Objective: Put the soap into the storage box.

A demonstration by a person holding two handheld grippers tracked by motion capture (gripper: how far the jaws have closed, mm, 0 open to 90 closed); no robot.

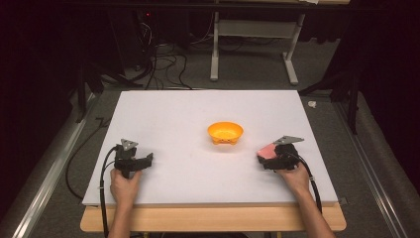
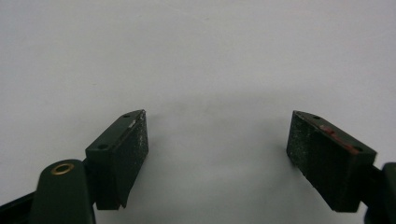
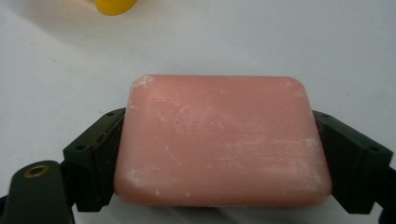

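Observation:
A pink bar of soap (image 3: pixel 219 140) fills the gap between the two black jaws of my right gripper (image 3: pixel 219 115), whose pads press on its short sides just above the white board. From above, the soap (image 1: pixel 267 150) shows at the front of the right gripper (image 1: pixel 271 156), near the board's right front. An orange bowl (image 1: pixel 225 132) stands mid-board, up and left of that gripper; its yellow edge (image 3: pixel 114 5) peeks in at the top of the right gripper view. My left gripper (image 1: pixel 147 159) rests at the left front, jaws wide apart (image 2: pixel 218 116) over bare board.
The white board (image 1: pixel 173 109) lies on a wooden table (image 1: pixel 213 218) whose edge runs along the front. Beyond the far edge are cables (image 1: pixel 163 64) and a grey table frame (image 1: pixel 252 44) on the floor.

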